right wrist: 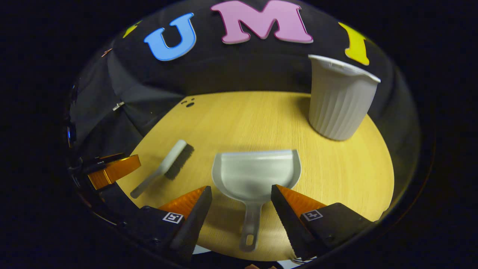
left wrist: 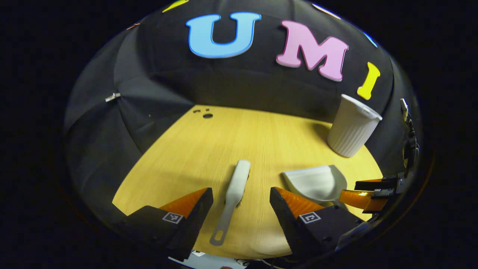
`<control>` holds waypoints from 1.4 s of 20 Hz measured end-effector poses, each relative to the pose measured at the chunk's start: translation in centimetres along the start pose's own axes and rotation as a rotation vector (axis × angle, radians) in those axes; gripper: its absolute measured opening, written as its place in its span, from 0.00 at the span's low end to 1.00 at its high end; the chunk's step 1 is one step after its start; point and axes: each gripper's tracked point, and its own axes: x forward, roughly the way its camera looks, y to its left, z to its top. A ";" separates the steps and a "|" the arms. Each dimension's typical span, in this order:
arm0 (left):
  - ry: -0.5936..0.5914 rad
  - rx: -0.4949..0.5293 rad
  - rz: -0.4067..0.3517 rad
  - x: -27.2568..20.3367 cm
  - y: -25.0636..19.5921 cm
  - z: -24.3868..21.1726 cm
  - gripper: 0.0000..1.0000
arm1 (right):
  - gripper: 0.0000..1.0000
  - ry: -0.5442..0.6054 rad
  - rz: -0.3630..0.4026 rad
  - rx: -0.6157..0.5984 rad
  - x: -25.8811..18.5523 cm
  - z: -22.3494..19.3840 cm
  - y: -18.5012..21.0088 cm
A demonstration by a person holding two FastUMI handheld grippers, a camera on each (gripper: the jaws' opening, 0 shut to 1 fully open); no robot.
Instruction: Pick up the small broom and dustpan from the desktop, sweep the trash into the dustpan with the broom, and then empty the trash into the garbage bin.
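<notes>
Handheld tongs, 2 sets, black-bodied with tapered fingers

The left tongs (left wrist: 241, 201) have 2 wedge-shaped fingers with ridged inner faces, on black housings that each carry a small square black-and-white marker. The right tongs (right wrist: 241, 200) are built alike: serrated finger edges, 2 square markers, black blocky mounts. A small screw hole shows on one housing.

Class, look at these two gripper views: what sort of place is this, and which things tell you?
Probably a staged test booth, not a real home: black cloth wall behind a bare wooden desktop, with just a small broom, dustpan and white ribbed bin laid out.
</notes>
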 end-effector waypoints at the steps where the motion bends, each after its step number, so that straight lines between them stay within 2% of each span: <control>1: -0.043 0.011 0.003 -1.3 -0.2 1.1 0.98 | 0.99 -0.049 0.003 -0.035 -0.7 1.2 0.4; 4: -0.188 0.075 0.047 -5.3 -0.8 4.3 0.97 | 0.99 -0.180 0.028 -0.104 -3.9 3.8 2.0; 7: -0.278 0.099 0.101 -9.0 -1.8 5.2 0.97 | 0.99 -0.318 0.066 -0.114 -7.2 6.6 3.7; 10: -0.332 0.079 0.113 -13.0 -2.9 4.4 0.96 | 1.00 -0.304 0.057 -0.097 -9.1 6.0 2.9; 14: -0.283 0.020 0.079 -15.0 -3.6 0.7 0.96 | 0.99 -0.312 0.009 -0.029 -11.6 5.0 1.1; 17: -0.247 -0.023 0.066 -15.5 -3.5 -0.7 0.96 | 0.99 -0.307 -0.027 -0.032 -13.1 3.4 0.3; 21: -0.225 -0.018 0.060 -16.1 -3.1 -2.5 0.97 | 0.99 -0.278 -0.039 -0.027 -14.3 1.5 0.1; 24: -0.205 0.001 0.049 -16.7 -3.3 -3.6 0.98 | 0.99 -0.308 -0.107 -0.040 -14.7 2.3 -1.8; 28: -0.191 0.002 0.039 -18.3 -3.4 -4.9 0.97 | 0.99 -0.323 -0.113 0.031 -14.8 3.3 -1.9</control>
